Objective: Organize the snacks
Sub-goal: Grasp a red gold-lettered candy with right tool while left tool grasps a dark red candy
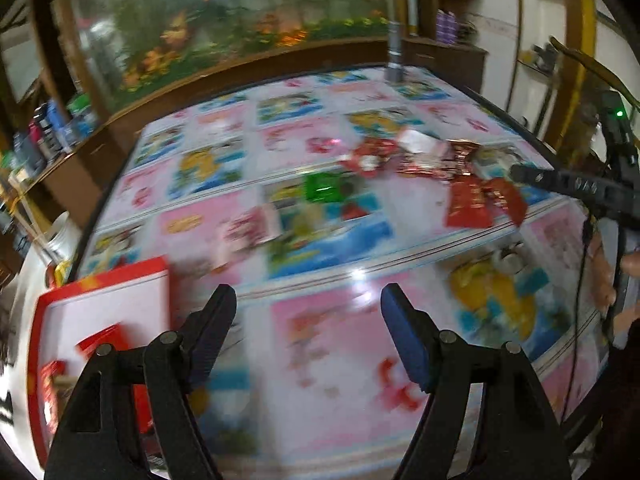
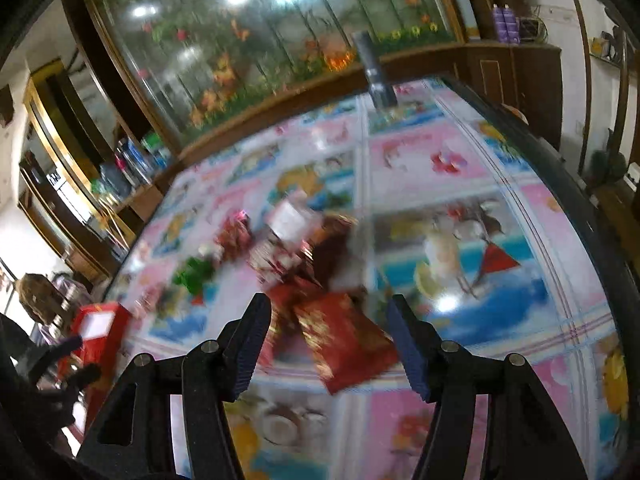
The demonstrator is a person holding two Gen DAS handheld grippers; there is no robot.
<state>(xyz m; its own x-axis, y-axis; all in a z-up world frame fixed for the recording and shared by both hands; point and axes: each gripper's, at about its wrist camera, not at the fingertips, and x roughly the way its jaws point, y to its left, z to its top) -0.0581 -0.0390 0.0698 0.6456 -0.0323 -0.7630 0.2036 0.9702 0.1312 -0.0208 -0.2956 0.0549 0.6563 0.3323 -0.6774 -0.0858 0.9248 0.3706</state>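
Both views are smeared with blur, so I can't read any wrapper print. The red box [image 1: 100, 320] is cut off at 8 o'clock in my left view, partly behind the left gripper [image 1: 308, 300], whose jaws stand apart over bare tabletop [image 1: 320, 360]. The snack pile [image 1: 420, 156] sits at 1 o'clock, well away. In the right view, the right gripper [image 2: 326, 312] has its jaws apart, with a red packet [image 2: 348, 340] lying between them on the tabletop.
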